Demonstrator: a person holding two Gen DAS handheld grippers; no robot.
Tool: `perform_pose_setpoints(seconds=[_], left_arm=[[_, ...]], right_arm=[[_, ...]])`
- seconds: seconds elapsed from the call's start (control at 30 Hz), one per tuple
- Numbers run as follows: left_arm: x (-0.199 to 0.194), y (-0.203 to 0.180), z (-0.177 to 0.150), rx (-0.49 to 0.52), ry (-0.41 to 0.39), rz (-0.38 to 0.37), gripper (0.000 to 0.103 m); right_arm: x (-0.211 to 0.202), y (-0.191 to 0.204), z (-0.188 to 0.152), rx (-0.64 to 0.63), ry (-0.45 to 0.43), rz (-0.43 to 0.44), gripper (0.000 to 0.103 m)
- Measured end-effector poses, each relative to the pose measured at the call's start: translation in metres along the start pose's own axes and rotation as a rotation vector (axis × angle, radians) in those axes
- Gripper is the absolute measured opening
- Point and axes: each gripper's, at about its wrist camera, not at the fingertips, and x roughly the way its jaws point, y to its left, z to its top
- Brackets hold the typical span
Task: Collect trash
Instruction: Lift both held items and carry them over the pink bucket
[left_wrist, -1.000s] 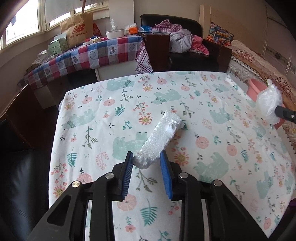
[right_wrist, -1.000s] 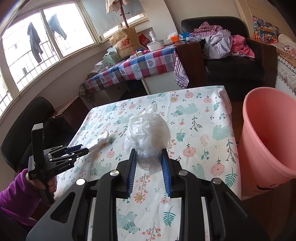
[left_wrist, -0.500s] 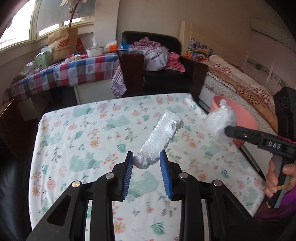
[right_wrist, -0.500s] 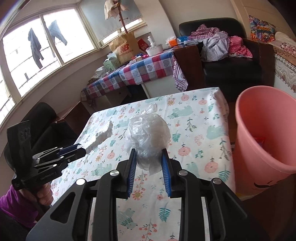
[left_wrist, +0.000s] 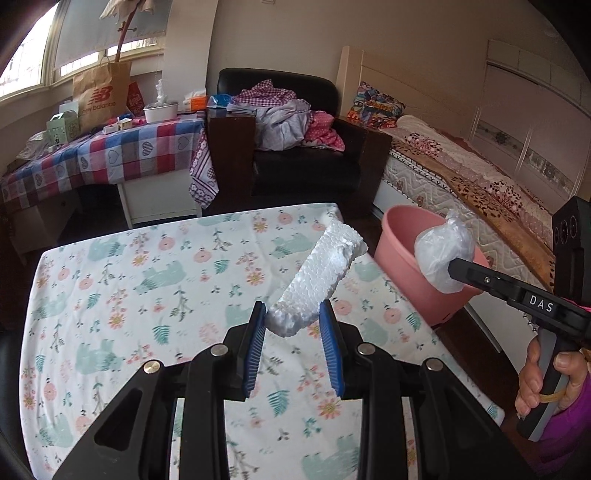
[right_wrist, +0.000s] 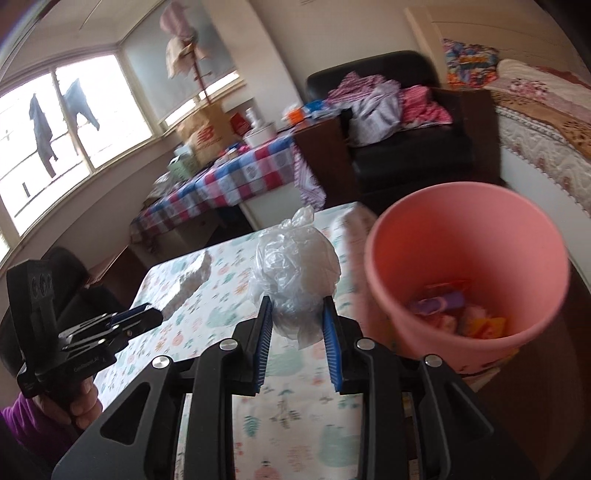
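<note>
Floral-and-bear-print cloth tabletop (left_wrist: 155, 280), bedroom setting. Left gripper (left_wrist: 291, 325): blue-padded fingers (left_wrist: 255, 343) clamped on a white foam block (left_wrist: 317, 280), raised above the tabletop, pointing toward 1 o'clock. Right gripper (right_wrist: 297, 321): fingers clamped on a crumpled clear plastic bag (right_wrist: 295, 273), just left of a round pink plastic bin (right_wrist: 465, 266), with coloured scraps inside.

- White foam chunk (left_wrist: 317, 280), rough-edged, tilted up-right at centre frame; we see it off the cloth.
- Crumpled clear plastic bag (right_wrist: 295, 273), balled, centre frame.
- Pink bin (right_wrist: 469, 236), right, holding colourful scraps.
</note>
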Motion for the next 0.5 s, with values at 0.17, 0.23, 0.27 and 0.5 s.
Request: perform_pose_setpoints(seconds=[0.17, 0.23, 0.27, 0.5], left_arm=[[0.009, -0.023, 0.012, 0.028, -0.012, -0.038, 0.029], [0.014, -0.033, 0.017, 0.040, -0.013, -0.051, 0.029], [0.016, -0.038, 0.020, 0.044, -0.015, -0.057, 0.029], [0.031, -0.069, 0.032, 0.071, -0.021, -0.096, 0.029]], right_arm=[[-0.011, -0.024, 0.005, 0.044, -0.037, -0.053, 0.027], [-0.015, -0.034, 0.006, 0.061, -0.051, -0.075, 0.027], [-0.018, -0.038, 0.006, 0.068, -0.056, -0.083, 0.027], [-0.025, -0.064, 0.006, 0.129, -0.094, -0.146, 0.027]])
